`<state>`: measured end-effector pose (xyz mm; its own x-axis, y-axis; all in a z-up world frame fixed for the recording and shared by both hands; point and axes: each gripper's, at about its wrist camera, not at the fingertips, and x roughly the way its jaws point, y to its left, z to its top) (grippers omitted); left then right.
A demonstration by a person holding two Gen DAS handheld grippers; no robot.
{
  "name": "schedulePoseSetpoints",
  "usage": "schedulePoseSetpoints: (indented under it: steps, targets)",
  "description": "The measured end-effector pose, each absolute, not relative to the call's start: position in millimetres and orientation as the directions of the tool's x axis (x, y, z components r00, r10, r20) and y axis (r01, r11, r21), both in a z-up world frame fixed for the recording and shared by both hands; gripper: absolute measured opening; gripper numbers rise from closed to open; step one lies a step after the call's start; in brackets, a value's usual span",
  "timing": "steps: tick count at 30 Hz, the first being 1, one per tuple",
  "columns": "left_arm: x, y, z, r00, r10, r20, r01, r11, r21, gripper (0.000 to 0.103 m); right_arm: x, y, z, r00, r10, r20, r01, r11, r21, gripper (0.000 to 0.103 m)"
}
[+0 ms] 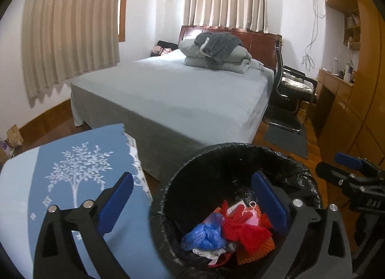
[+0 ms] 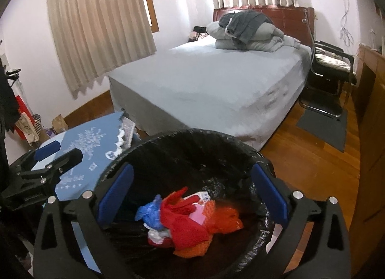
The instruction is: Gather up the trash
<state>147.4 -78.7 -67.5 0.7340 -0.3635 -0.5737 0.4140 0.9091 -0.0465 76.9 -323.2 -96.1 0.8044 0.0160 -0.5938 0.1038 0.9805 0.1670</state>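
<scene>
Soft dim daylight through curtains [image 1: 72, 26]; strong fisheye bending, dark vignette corners; slight overall blur.

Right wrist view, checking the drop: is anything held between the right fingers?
No, the right gripper stands open, and the red cloth lies in the bin.

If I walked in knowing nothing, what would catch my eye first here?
Most likely the black-lined trash bin in the foreground, with bright red, orange and blue scraps heaped at its bottom. Both open grippers hover over it, the right gripper directly above. Behind stands a big bed with folded grey bedding by the headboard.
</scene>
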Motion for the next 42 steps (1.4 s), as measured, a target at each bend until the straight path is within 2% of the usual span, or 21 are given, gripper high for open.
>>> schedulePoseSetpoints:
  steps: [22,42]
  targets:
    - [63.7,-16.0,-1.6,0.82,-0.3,-0.487,0.325,0.945,-0.034,0.097,14.9,-259.4,-9.4,0.849,0.102,-0.518,-0.031,0.989,0.143,0.098]
    - [18.0,10.2,27.1,0.863,-0.28,-0.42,0.293,0.955,-0.034,0.097,-7.7,-231.5,7.9,0.864,0.137,-0.485,-0.085,0.988,0.127,0.098]
